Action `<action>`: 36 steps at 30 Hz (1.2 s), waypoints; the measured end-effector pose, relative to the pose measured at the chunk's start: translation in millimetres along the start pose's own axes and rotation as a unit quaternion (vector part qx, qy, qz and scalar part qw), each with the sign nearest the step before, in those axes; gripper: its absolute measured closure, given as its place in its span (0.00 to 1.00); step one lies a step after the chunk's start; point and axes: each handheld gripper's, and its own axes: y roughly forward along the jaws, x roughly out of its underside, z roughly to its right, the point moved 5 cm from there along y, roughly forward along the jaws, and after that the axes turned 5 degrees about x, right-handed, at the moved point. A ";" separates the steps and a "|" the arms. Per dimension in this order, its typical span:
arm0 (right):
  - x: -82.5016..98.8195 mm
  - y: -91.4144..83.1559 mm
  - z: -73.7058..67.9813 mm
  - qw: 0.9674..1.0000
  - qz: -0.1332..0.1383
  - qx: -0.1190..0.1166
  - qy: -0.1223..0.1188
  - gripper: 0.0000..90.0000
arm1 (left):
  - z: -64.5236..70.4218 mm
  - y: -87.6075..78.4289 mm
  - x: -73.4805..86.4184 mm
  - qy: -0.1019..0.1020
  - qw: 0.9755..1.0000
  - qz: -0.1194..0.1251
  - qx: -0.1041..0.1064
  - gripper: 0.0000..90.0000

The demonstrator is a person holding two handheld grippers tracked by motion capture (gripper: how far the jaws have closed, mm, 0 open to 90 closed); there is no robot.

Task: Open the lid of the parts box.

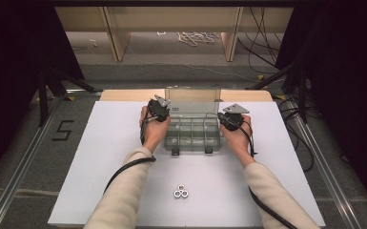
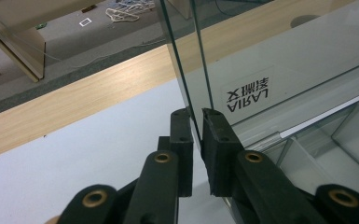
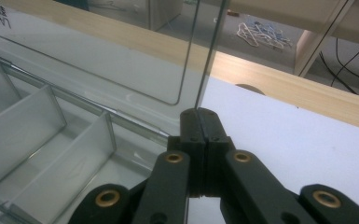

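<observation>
A clear plastic compartment box (image 1: 190,138) sits at the middle of the white board, its lid (image 1: 193,99) standing upright at the back. My left gripper (image 1: 166,112) is shut on the lid's left edge; in the left gripper view the pads (image 2: 182,133) squeeze the clear lid (image 2: 279,60) just above the hinge, beside a printed label. My right gripper (image 1: 220,119) is shut on the lid's right edge, and in the right gripper view the gripper (image 3: 199,114) pinches the thin pane (image 3: 121,60). Inside the box, the dividers (image 3: 42,135) show.
Three silver nuts (image 1: 181,192) lie clustered on the white board (image 1: 276,181) near its front edge. A wooden strip (image 1: 124,95) runs behind the board. Beyond the table, cables and white cords (image 1: 195,37) lie on the floor between wooden legs.
</observation>
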 end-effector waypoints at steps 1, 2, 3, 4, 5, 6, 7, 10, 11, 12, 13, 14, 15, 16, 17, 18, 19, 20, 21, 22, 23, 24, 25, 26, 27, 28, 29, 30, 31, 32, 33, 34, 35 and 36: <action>0.6 0.9 1.1 1.000 0.001 0.002 -0.002 1.00 | 0.8 -0.4 0.3 -0.004 1.000 -0.002 -0.003 0.91; 1.7 1.1 0.9 1.000 -0.004 -0.001 0.002 1.00 | 0.7 -0.3 0.1 -0.003 1.000 -0.004 -0.003 0.91; 2.5 1.4 1.2 1.000 -0.005 -0.001 0.003 1.00 | 0.7 -0.2 0.2 -0.005 1.000 -0.004 -0.003 0.91; 3.2 1.7 1.5 1.000 -0.007 -0.003 0.004 1.00 | 0.8 -0.1 0.3 -0.007 1.000 -0.005 -0.003 0.91; 3.2 1.7 2.5 1.000 -0.007 -0.001 0.003 1.00 | 0.3 0.4 0.3 -0.002 1.000 -0.006 -0.001 0.91; 2.6 1.4 1.8 1.000 -0.006 0.001 0.008 1.00 | 0.8 1.0 1.0 -0.003 1.000 -0.007 -0.005 0.91; 2.3 1.0 1.3 1.000 -0.009 -0.004 0.004 1.00 | 0.7 1.9 1.3 -0.001 1.000 -0.007 -0.003 0.91; 1.1 1.2 0.2 1.000 -0.004 -0.003 -0.001 1.00 | 0.2 2.4 2.8 0.007 1.000 -0.017 -0.003 0.90; 0.9 1.0 -0.4 1.000 -0.003 -0.002 -0.001 1.00 | -0.8 2.4 3.0 0.015 1.000 -0.020 -0.003 0.89; 1.1 0.7 -1.7 1.000 -0.007 -0.007 0.003 0.99 | -0.5 2.6 3.3 0.011 1.000 -0.020 -0.005 0.89; 0.8 0.5 -1.4 1.000 -0.006 -0.005 0.002 0.99 | -0.2 2.8 3.6 0.006 1.000 -0.019 -0.006 0.88; 0.4 0.5 -0.4 1.000 -0.002 -0.001 -0.002 0.99 | -0.4 3.0 3.7 0.003 1.000 -0.017 -0.006 0.87; 0.2 0.4 -0.4 1.000 -0.003 0.000 0.000 0.98 | -1.3 3.0 3.6 0.007 1.000 -0.018 -0.004 0.86; 0.2 0.3 -0.1 1.000 -0.002 0.000 0.000 0.97 | -1.6 2.8 3.7 0.007 1.000 -0.017 -0.003 0.85; 0.2 0.1 0.3 1.000 -0.002 0.001 -0.001 0.96 | -2.0 2.3 3.8 0.008 1.000 -0.017 -0.002 0.84; 0.2 -0.3 0.5 1.000 -0.006 -0.002 -0.001 0.95 | -2.0 1.5 3.9 0.005 1.000 -0.014 -0.002 0.83; 0.1 -1.0 0.3 1.000 -0.006 -0.004 0.002 0.93 | -1.0 1.9 3.5 -0.004 1.000 -0.003 -0.002 0.82; -0.7 -1.4 1.0 1.000 -0.003 0.000 0.004 0.91 | -2.4 -0.8 4.3 0.004 1.000 -0.010 0.000 0.80; -1.5 -2.1 1.0 1.000 0.000 -0.002 0.005 0.88 | -2.9 -2.4 4.5 0.004 1.000 -0.008 0.000 0.79; -2.5 -3.8 1.5 1.000 -0.002 -0.003 0.010 0.86 | -2.3 -3.3 4.6 -0.005 1.000 0.001 0.001 0.77; -3.4 -4.9 2.5 1.000 0.000 -0.003 0.010 0.82 | -3.8 -6.3 5.4 -0.001 1.000 -0.003 0.001 0.75; -4.7 -6.2 3.3 1.000 0.001 -0.004 0.014 0.78 | -4.8 -8.9 6.1 -0.001 1.000 -0.003 0.001 0.72; -5.9 -7.9 3.5 1.000 -0.001 -0.009 0.022 0.74 | -4.6 -10.9 6.7 -0.011 1.000 0.002 0.001 0.69; -7.0 -8.7 4.7 1.000 0.004 -0.009 0.023 0.71 | -6.3 -13.3 6.8 -0.004 1.000 0.005 0.007 0.66; -7.4 -10.9 3.9 0.999 0.000 -0.018 0.031 0.68 | -6.1 -16.7 7.5 -0.008 1.000 0.008 0.007 0.64; -8.9 -12.0 4.3 0.999 0.009 -0.018 0.035 0.63 | -5.8 -19.4 7.6 -0.011 1.000 0.015 0.010 0.61; -9.4 -14.0 5.8 0.999 0.010 -0.019 0.032 0.59 | -6.6 -23.5 8.6 -0.006 1.000 0.011 0.016 0.58; -10.5 -14.9 5.3 0.999 0.013 -0.025 0.040 0.56 | -7.1 -26.8 8.9 0.002 1.000 0.013 0.023 0.54; -11.0 -17.2 6.5 0.999 0.012 -0.025 0.035 0.53 | -5.2 -30.2 9.5 -0.002 0.999 0.018 0.028 0.51; -11.7 -19.4 6.8 0.999 0.011 -0.027 0.032 0.50 | -4.3 -33.3 10.2 0.004 0.999 0.017 0.033 0.47; -12.6 -20.5 7.0 0.999 0.015 -0.027 0.033 0.48 | -2.0 -38.1 11.4 0.005 0.999 0.016 0.040 0.43; -13.8 -22.4 6.3 0.999 0.021 -0.032 0.035 0.45 | -0.5 -42.4 12.2 0.008 0.999 0.014 0.042 0.38; -14.5 -24.3 5.0 0.998 0.022 -0.035 0.039 0.41 | 1.1 -46.2 12.6 0.011 0.999 0.016 0.047 0.34; -15.1 -26.5 4.0 0.998 0.026 -0.037 0.034 0.39 | 2.8 -49.2 12.9 0.011 0.999 0.019 0.050 0.33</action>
